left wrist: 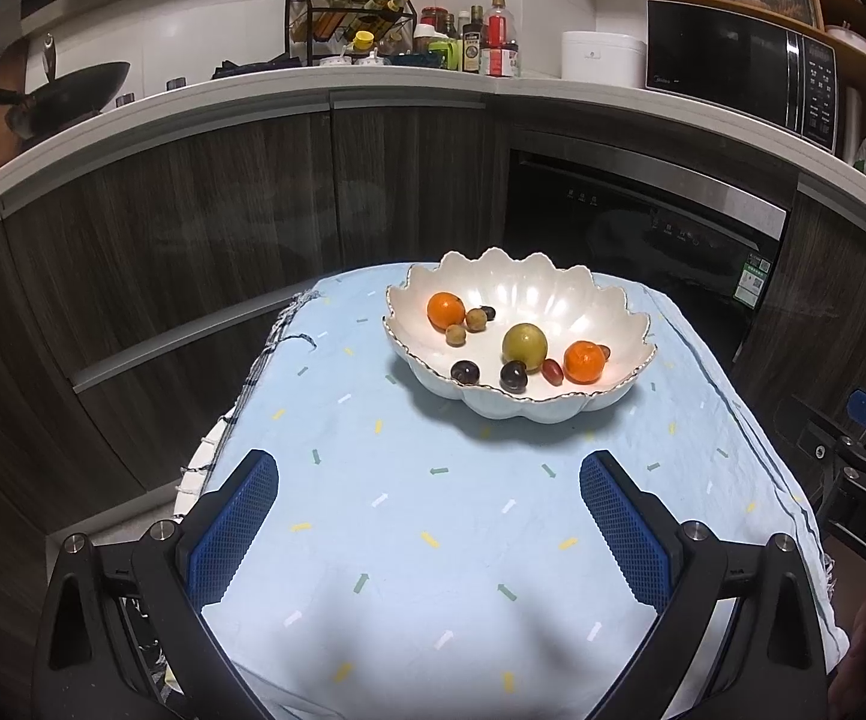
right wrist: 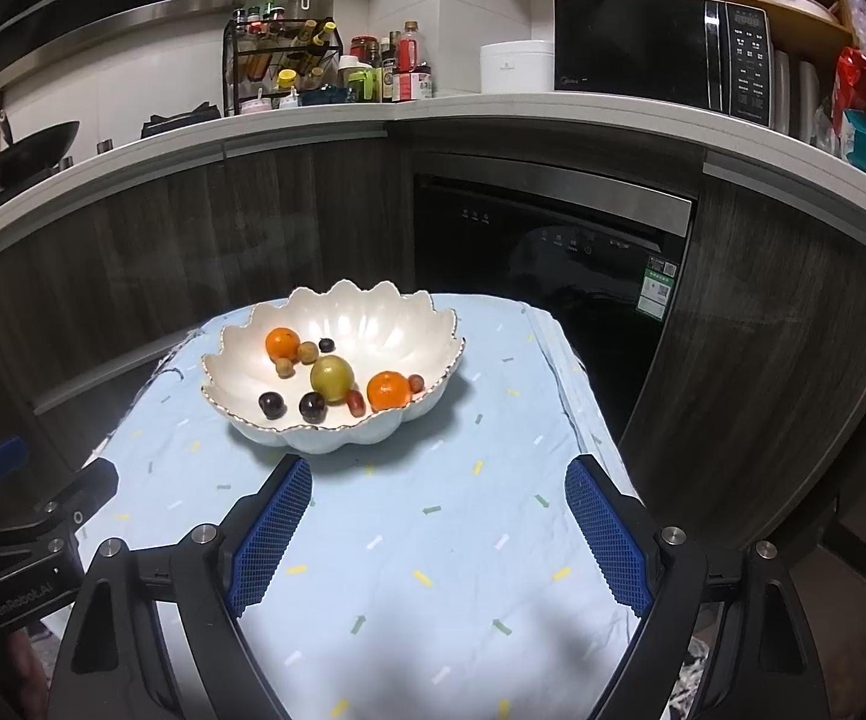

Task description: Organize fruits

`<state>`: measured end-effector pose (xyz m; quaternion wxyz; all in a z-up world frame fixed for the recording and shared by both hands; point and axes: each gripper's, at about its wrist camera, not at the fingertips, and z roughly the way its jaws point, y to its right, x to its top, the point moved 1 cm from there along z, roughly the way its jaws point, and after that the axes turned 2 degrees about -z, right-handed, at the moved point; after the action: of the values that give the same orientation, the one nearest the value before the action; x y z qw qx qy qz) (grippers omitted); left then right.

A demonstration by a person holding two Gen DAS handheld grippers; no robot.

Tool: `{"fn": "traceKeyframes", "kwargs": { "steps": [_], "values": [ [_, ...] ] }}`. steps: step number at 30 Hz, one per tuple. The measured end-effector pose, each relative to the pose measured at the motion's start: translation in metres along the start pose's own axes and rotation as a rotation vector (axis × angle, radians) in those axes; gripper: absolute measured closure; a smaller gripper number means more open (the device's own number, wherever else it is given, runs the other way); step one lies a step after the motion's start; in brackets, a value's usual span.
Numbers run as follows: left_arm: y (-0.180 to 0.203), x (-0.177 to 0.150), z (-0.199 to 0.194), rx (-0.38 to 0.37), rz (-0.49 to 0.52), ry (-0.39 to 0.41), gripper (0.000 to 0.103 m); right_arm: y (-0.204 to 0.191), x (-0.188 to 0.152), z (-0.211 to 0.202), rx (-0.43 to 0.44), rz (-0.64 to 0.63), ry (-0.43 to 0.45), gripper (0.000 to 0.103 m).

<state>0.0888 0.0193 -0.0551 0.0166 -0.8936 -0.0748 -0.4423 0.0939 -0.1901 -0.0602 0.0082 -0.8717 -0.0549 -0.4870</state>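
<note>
A white scalloped bowl (left wrist: 577, 300) stands at the far end of a small table and also shows in the right wrist view (right wrist: 385, 324). It holds two oranges (left wrist: 445, 310) (left wrist: 583, 361), a green-yellow round fruit (left wrist: 525, 346), two dark plums (left wrist: 465, 372) (left wrist: 513, 375), small brown fruits (left wrist: 475, 320), a red date (left wrist: 552, 371) and a dark grape (left wrist: 486, 312). My left gripper (left wrist: 430, 516) is open and empty, near the table's front, well short of the bowl. My right gripper (right wrist: 439, 534) is open and empty, just in front of the bowl.
A light blue cloth with small arrow marks (left wrist: 409, 528) covers the table. Dark cabinet fronts (left wrist: 193, 252) and a built-in dishwasher (left wrist: 643, 240) stand behind it. The counter above carries a spice rack (left wrist: 349, 18), bottles, a wok (left wrist: 67, 96) and a microwave (left wrist: 739, 66).
</note>
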Motion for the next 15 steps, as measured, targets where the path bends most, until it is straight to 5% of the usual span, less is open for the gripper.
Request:
{"fn": "traceKeyframes", "kwargs": {
  "steps": [15],
  "values": [
    [0.0004,0.0000,0.0000,-0.006,-0.008,-0.009,0.000,-0.0001,-0.0002,-0.0004,0.002,-0.003,-0.002,0.015]
  ]
}}
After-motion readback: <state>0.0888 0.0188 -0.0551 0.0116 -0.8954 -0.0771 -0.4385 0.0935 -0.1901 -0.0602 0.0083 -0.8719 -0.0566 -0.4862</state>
